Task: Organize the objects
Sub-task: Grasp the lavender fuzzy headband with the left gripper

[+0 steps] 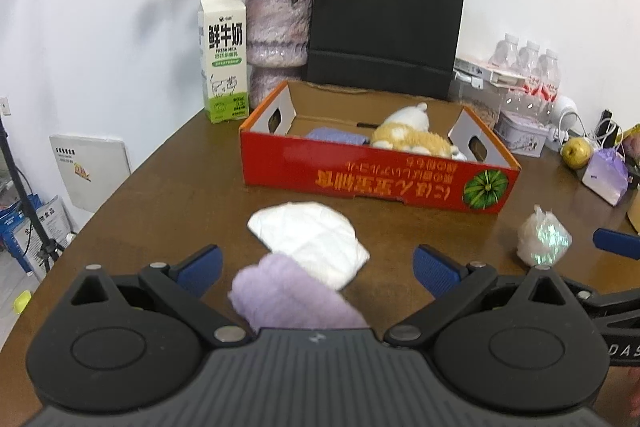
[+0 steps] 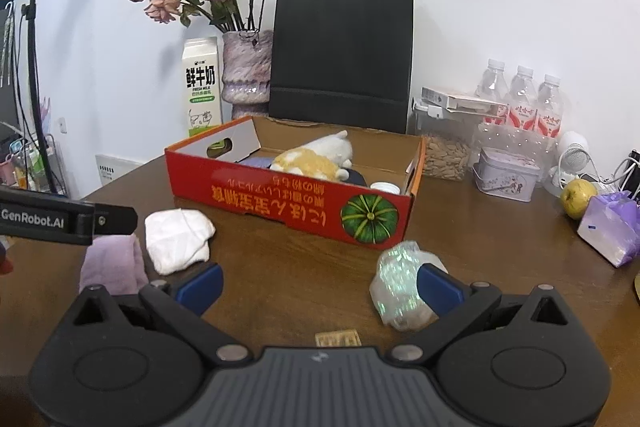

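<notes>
A red cardboard box sits mid-table with a yellow-and-white plush toy and a purple cloth inside. In front of it lie a folded white cloth and a fuzzy lilac cloth. My left gripper stands open over these two cloths, touching neither. A crinkly iridescent wrapped ball rests on the table against the inner side of my right gripper's right finger. My right gripper is open.
Behind the box stand a milk carton, a vase of dried roses, and a black paper bag. At the right are water bottles, a jar of seeds, a tin, an apple and a small purple bag.
</notes>
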Demonstrator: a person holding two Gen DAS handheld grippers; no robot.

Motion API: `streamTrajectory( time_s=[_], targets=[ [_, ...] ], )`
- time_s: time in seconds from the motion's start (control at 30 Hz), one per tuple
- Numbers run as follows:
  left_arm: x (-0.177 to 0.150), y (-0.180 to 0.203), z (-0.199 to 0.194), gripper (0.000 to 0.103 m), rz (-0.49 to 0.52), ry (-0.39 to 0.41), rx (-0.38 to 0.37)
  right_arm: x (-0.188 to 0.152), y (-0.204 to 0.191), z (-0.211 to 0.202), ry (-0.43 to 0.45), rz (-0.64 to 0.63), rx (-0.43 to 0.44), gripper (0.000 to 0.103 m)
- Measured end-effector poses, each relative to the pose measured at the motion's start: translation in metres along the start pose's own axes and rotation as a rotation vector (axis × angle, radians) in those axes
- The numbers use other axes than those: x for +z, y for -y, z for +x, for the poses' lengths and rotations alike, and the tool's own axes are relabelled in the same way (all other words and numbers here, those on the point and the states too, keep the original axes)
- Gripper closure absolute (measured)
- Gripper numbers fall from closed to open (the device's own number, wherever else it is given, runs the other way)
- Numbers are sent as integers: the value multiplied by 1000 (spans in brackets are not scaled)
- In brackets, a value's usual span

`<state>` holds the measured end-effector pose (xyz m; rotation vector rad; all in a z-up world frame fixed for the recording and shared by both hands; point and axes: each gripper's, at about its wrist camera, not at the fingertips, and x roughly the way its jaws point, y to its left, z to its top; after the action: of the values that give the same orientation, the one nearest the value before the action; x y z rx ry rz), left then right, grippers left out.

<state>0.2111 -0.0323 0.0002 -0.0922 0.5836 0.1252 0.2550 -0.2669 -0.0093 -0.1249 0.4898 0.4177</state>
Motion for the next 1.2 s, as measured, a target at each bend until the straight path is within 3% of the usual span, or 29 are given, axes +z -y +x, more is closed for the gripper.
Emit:
streamTrajectory(
  time_s=[0.53, 1.0, 1.2],
  targets=[
    [-44, 10, -24, 0, 24, -59, 21, -51, 11, -35, -63, -34, 58, 0],
    [-34, 35, 23, 0, -83, -16, 226, -64, 32, -24, -58, 56, 4, 0],
    [-38, 30, 39, 0, -110, -54, 222, -65, 31, -23, -59, 50, -1, 0]
  ],
)
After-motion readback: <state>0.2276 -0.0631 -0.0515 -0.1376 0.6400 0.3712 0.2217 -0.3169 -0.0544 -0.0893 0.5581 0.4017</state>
